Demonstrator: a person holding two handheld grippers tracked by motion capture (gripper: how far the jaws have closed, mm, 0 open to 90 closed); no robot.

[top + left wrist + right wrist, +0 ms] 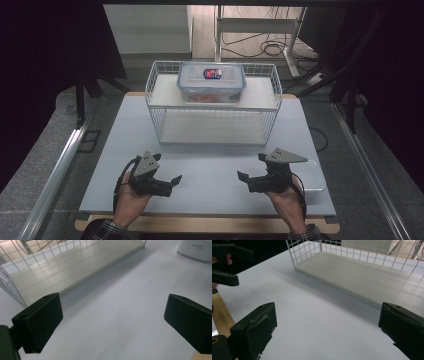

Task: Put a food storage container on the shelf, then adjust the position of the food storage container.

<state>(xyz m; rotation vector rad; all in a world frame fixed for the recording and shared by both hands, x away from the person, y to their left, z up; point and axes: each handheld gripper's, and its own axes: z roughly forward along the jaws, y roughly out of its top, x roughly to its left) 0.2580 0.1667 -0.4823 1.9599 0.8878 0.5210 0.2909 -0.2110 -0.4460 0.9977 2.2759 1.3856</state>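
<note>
A clear plastic food box [211, 82] with a blue-edged lid and a label stands on the top shelf of a white wire rack [165, 107] at the back middle of the table. The rack's lower shelf [72, 267] [362, 277] is bare. My left gripper [168, 168] is held low over the front left of the table, open, with nothing between its pads [40, 320]. My right gripper [251, 166] sits opposite at the front right, also open and holding nothing. Both point inward and toward the rack. The left gripper [225, 265] also appears at the top left of the right gripper view.
The pale grey table top [210, 155] stretches between the grippers and the rack. A small white device [316, 177] [197, 250] lies at the front right beside my right hand. A wooden edge [200, 225] runs along the table's front. Cables lie on the floor behind.
</note>
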